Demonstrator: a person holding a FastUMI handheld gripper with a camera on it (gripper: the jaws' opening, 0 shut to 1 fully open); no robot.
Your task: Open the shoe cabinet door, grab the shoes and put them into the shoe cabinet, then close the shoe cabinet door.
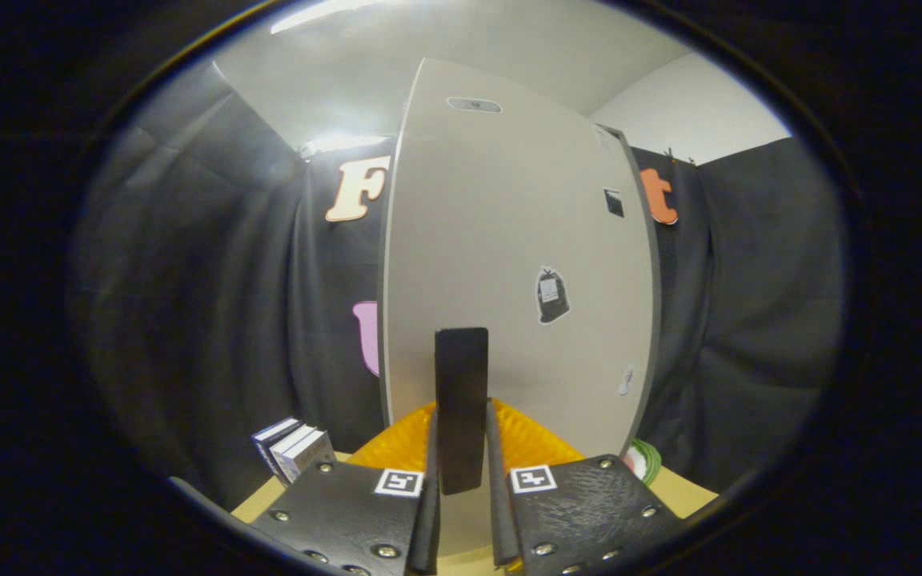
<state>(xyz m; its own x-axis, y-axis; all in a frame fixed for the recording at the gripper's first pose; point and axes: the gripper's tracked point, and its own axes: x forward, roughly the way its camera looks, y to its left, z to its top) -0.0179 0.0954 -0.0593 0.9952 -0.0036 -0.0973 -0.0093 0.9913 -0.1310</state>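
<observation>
**Gripper closed on the cabinet door handle**

The gripper (461, 472) is closed on the flat black rectangular handle (462, 400) of the tall pale grey shoe cabinet door (501, 264). Both fingers press against the handle, one on each side, and the handle stands upright between them, its top end rising beyond the fingertips. The door panel is directly ahead of the fingers and carries several small stickers (552, 294) to the right of the handle. A small oval fitting (474, 105) sits near the top of the panel.

The fingers extend from an orange ribbed body (397, 444). A light wooden tabletop (257, 506) lies below the gripper. Three small upright boxes (293, 450) stand on the tabletop to the left of the fingers. A round green-rimmed object (643, 461) lies to the right of the fingers, near the foot of the door; its nature cannot be determined.
</observation>
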